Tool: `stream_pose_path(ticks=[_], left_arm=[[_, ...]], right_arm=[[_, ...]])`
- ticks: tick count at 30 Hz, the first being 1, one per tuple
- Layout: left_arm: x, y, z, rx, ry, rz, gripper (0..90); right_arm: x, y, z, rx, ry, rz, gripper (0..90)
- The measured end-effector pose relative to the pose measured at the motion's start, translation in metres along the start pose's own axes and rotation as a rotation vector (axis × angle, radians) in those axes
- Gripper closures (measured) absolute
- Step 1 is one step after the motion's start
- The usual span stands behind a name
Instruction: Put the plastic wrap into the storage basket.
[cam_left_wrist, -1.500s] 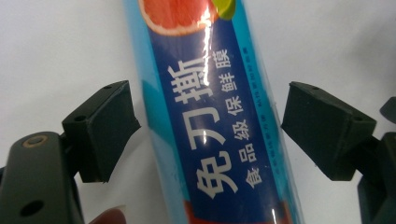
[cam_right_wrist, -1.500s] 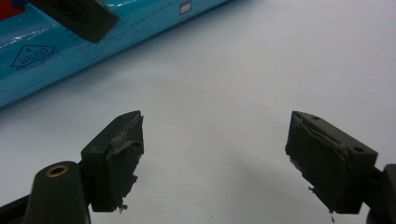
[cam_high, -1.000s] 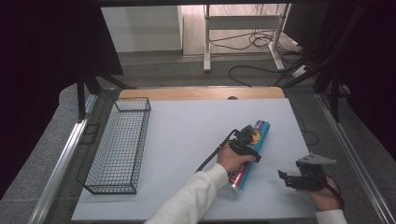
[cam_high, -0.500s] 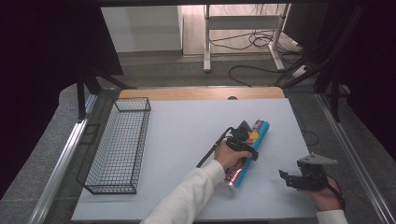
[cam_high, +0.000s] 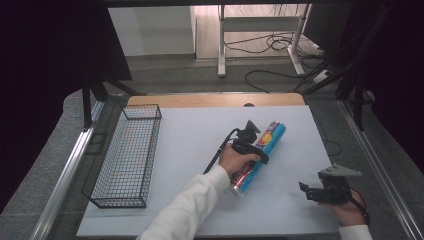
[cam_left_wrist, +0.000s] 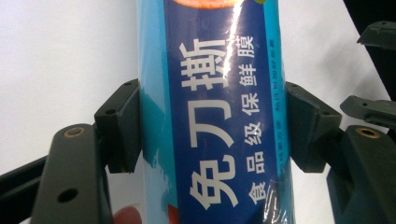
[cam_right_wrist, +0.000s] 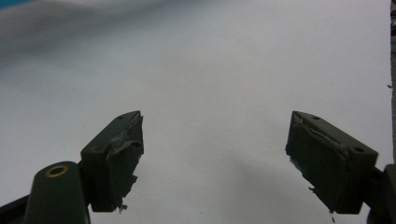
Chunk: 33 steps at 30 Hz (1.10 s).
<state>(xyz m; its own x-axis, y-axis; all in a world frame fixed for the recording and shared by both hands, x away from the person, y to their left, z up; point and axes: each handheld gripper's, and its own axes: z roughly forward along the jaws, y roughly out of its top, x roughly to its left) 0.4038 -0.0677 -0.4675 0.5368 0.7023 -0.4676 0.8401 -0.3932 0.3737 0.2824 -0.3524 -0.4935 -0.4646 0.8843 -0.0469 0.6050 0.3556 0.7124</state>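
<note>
Table (cam_high: 190, 150): white sheet over the top, bare wood strip along the far edge. Wire basket (cam_high: 127, 160) sits along the left edge, long side parallel to it, nothing visible inside, likely the drop spot, so it's parked clear of the working area. Roll of cling film (cam_high: 260, 155), blue tube with printed label, lies diagonally right of centre, one end pointing to the far right corner, metal-looking end toward the near edge. Left tongs (cam_high: 250, 150) have just been closing and are now clamped across the roll near mid-length; in the left gripper view both pads (cam_left_wrist: 122, 123) press the tube's sides (cam_left_wrist: 215, 116), one each side, label facing the camera. Grip across the width near the middle makes sense: a long tube balances there and won't tip when lifted. Right tongs (cam_high: 320, 192) sit near the near right corner, apart, nothing between them (cam_right_wrist: 212, 158), held off to the side, probably just keeping out of the left hand's way. Roll looks at or just off the table; can't tell which.
</note>
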Motion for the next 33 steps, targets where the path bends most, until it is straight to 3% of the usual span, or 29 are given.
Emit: stream_pose_path(ticks=[11,33], left_arm=[[0.018,-0.005,-0.027,-0.023,0.046,-0.008,31.2],[0.06,-0.025,-0.084,-0.116,0.054,-0.062,31.3]], right_arm=[[0.0,0.0,0.0,-0.005,-0.004,0.004,19.3],[0.002,0.002,-0.002,-0.024,-0.002,0.002,19.4]])
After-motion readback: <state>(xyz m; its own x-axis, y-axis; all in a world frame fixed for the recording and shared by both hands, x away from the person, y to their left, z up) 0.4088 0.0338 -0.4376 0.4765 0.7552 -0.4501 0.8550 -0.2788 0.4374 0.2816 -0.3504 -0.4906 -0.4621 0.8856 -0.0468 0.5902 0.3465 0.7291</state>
